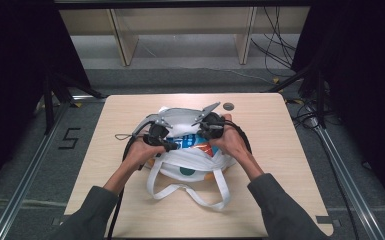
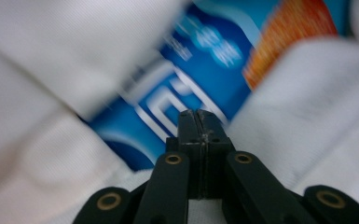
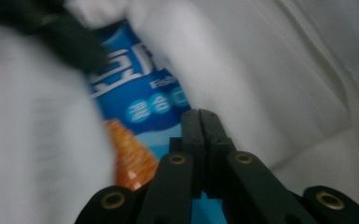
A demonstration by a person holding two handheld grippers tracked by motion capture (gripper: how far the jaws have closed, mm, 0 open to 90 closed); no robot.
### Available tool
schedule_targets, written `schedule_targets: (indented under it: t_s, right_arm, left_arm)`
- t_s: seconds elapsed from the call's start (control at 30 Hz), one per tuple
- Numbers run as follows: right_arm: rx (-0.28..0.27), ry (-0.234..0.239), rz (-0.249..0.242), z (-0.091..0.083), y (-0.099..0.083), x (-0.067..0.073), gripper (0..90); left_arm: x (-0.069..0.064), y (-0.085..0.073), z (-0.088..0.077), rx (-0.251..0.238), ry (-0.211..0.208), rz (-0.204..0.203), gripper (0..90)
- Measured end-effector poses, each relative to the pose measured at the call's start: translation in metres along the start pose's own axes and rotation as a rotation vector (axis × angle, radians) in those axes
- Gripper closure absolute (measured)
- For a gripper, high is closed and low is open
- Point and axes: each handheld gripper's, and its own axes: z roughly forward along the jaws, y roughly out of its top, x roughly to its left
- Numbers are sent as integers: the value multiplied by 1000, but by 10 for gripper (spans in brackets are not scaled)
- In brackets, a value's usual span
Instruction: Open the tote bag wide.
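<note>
Both tongs, left [image 1: 167, 145] and right [image 1: 203, 131], are pressed together, empty, poking the white bag [image 1: 192, 162] apart, maybe to reach the blue packet [image 2: 186, 79].

Light wood table [image 1: 115, 165] carried white cloth bag [image 1: 192, 162] at centre; straps [image 1: 215, 192] trailed toward 6 o'clock; small dark disc [image 1: 228, 106] at 12 o'clock edge.
</note>
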Motion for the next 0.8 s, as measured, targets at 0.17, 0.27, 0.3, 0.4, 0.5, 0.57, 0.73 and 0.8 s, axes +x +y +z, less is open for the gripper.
schedule_targets:
  t_s: [0.17,0.27,0.3,0.4,0.5,0.57,0.73,0.8]
  right_arm:
    - [43,-130,27,20,11,-27,900]
    - [114,-167,74,40,7,-43,900]
    - [149,-166,95,48,3,-45,900]
    - [184,-152,176,64,-10,-57,900]
    - [150,-128,197,51,-8,-62,900]
    - [79,-118,177,33,-5,-60,900]
    - [-54,-36,179,-4,-7,-46,900]
    - [-52,-14,172,-12,-11,-30,900]
  left_arm:
    - [-17,-33,-4,26,-35,55,895]
    - [-25,-47,3,6,-24,64,896]
    - [-26,-49,3,-14,-21,72,896]
    - [-27,-48,1,-19,-26,60,896]
    - [-22,-40,-3,-19,-19,64,894]
    - [-21,-33,-7,-77,-21,30,870]
    - [-11,-3,-18,-142,9,-1,854]
    - [-3,12,-18,-132,46,-9,854]
